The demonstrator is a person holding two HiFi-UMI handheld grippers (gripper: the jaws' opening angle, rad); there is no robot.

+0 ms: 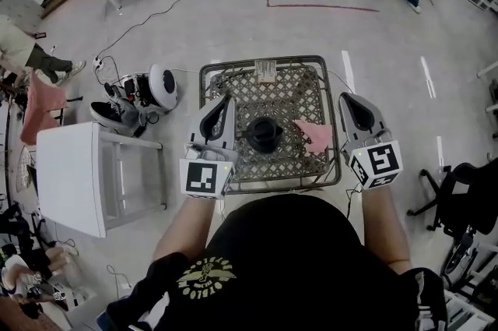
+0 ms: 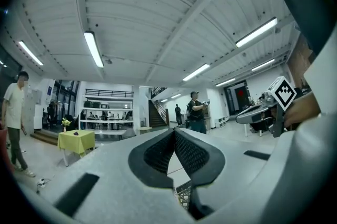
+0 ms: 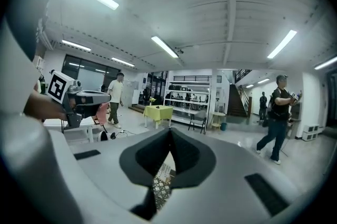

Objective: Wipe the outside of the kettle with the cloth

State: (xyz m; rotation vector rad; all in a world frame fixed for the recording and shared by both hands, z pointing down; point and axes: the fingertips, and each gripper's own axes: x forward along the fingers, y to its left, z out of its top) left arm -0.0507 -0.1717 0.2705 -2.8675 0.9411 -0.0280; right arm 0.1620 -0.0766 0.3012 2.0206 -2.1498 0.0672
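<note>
The left gripper (image 1: pixel 226 98) is pressing its jaws together on nothing. The black kettle (image 1: pixel 264 135) is standing upright in the middle of the table (image 1: pixel 327 175), top facing up. The pink cloth (image 1: pixel 317 136) is lying just right of it. The right gripper (image 1: pixel 348 97) is pressing its jaws together too, gripping nothing

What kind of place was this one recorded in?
Likely a large open lab or workshop hall: strip lights overhead, a staircase, and a red tape line on the bare floor.
</note>
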